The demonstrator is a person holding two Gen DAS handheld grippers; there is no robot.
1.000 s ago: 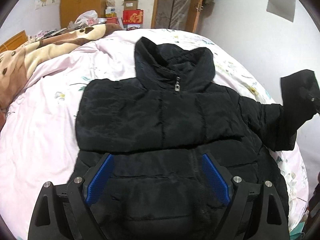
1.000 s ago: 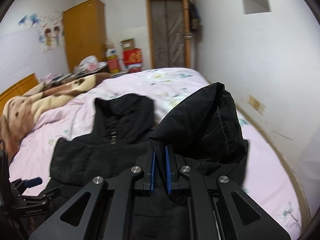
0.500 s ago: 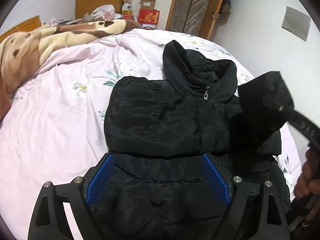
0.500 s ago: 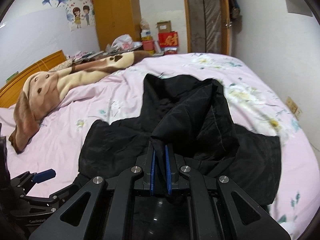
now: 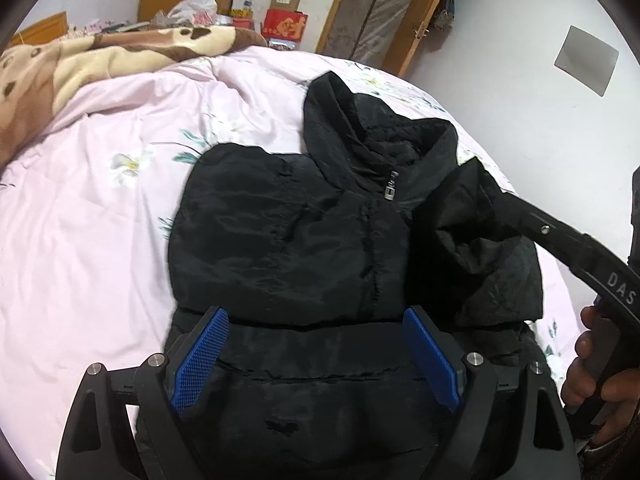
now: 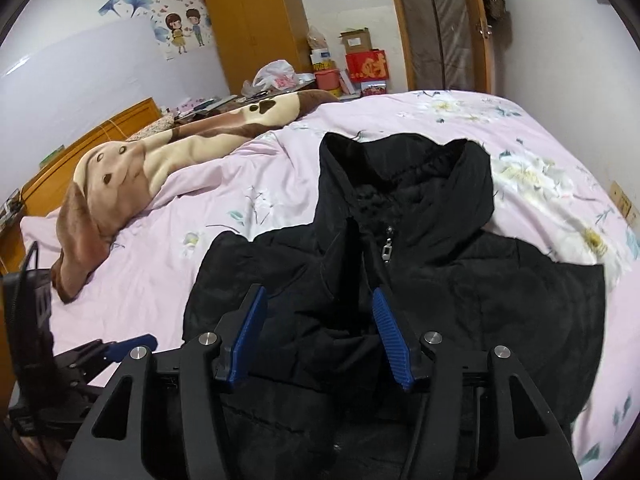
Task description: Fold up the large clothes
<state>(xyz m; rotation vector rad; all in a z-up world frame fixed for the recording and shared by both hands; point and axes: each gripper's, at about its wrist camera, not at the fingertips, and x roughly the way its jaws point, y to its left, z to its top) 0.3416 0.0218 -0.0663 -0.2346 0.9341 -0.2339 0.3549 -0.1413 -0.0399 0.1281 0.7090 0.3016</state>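
A black puffer jacket (image 5: 288, 240) lies face up on the pink floral bed (image 5: 100, 240), zipped, collar toward the far end. Its left sleeve is folded across the chest. My left gripper (image 5: 314, 320) hovers open over the jacket's lower half, nothing between its blue pads. My right gripper (image 6: 319, 300) is over the chest with its jaws opening. The right sleeve (image 6: 332, 280) lies loose between them, and the pads do not press on it. In the left wrist view this sleeve (image 5: 472, 232) rests bunched on the jacket's right side.
A brown and cream blanket (image 6: 160, 160) is heaped at the bed's far left. A wooden wardrobe (image 6: 256, 20), boxes (image 6: 366, 64) and a door stand beyond the bed. A white wall runs close along the right. A person's hand (image 5: 592, 376) grips the right tool.
The right gripper carried the right sleeve leftward over the chest and lowered it. Its jaws, shut on the cloth before, now stand apart and the sleeve has dropped. The left gripper drifted slightly.
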